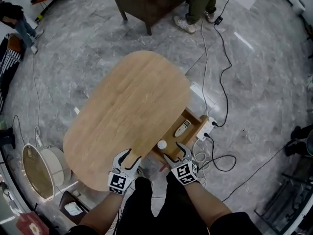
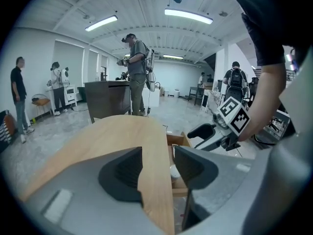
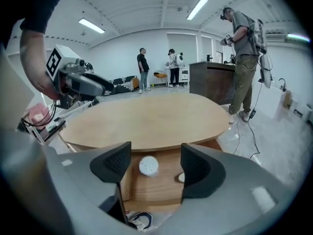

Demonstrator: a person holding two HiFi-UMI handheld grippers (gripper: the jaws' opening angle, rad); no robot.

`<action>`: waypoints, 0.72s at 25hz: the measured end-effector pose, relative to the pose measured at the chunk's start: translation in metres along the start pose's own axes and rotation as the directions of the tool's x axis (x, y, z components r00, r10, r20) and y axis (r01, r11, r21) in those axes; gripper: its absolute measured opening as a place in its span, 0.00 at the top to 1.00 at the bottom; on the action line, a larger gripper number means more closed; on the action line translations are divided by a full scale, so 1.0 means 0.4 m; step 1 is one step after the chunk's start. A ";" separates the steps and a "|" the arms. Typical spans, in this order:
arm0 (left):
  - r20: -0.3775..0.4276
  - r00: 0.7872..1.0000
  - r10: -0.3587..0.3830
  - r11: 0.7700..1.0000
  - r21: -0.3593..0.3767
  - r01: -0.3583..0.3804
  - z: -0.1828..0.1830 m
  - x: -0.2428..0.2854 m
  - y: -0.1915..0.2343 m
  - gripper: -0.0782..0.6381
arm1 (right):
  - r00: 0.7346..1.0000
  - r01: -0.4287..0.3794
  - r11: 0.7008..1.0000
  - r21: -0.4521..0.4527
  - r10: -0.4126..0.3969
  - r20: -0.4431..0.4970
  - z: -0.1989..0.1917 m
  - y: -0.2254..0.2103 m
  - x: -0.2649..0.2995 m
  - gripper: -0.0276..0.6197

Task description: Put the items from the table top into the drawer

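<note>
The oval wooden table [image 1: 128, 109] has a bare top. At its right side the drawer [image 1: 194, 129] stands pulled out, and in it lie a light remote [image 1: 182, 128] and a white round item [image 1: 162, 144]. My right gripper [image 1: 173, 152] hovers open just above the drawer's near end, nothing between its fingers. Along its jaws [image 3: 155, 163] I look down on the white round item [image 3: 148, 166] and the remote's end [image 3: 180, 177]. My left gripper [image 1: 131, 156] is open and empty at the table's near edge. Past its jaws [image 2: 157, 168] run the table edge [image 2: 155, 190] and the drawer.
A white power strip [image 1: 206, 129] and black cables lie on the marble floor right of the drawer. A dark cabinet [image 1: 146, 1] stands beyond the table with a person [image 1: 198, 6] beside it. A round drum-like thing [image 1: 36, 170] sits at the left. More people stand far off.
</note>
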State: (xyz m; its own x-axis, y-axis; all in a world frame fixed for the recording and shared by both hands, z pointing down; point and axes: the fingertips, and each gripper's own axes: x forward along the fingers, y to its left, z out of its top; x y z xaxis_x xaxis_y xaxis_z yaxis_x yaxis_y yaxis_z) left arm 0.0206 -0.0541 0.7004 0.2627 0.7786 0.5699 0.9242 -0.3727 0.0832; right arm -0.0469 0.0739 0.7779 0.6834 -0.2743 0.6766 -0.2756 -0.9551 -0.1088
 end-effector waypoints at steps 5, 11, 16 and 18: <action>0.000 1.000 0.023 1.000 0.020 -0.023 0.091 -0.016 -0.028 0.59 | 0.995 -0.007 1.000 0.001 0.007 0.095 0.118 -0.013 -0.155 0.46; 0.014 1.000 0.019 0.999 0.028 -0.020 0.239 -0.059 -0.067 0.60 | 0.969 -0.037 0.999 -0.009 0.038 0.242 0.301 -0.020 -0.362 0.53; 0.053 0.998 0.023 0.998 0.049 -0.026 0.384 -0.138 -0.120 0.60 | 0.951 -0.044 0.999 -0.010 0.045 0.304 0.408 -0.036 -0.524 0.58; 0.069 0.997 0.034 0.997 0.060 -0.038 0.444 -0.172 -0.130 0.61 | 0.945 -0.038 0.999 -0.006 0.038 0.326 0.456 -0.057 -0.575 0.58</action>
State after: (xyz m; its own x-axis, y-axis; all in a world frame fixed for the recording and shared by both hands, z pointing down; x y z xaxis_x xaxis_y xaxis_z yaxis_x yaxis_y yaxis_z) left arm 0.0037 0.0012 0.5116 0.3125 0.7982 0.5149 0.9284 -0.3713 0.0121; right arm -0.0744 0.1385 0.4920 0.8556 -0.3318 0.3973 -0.3056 -0.9433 -0.1296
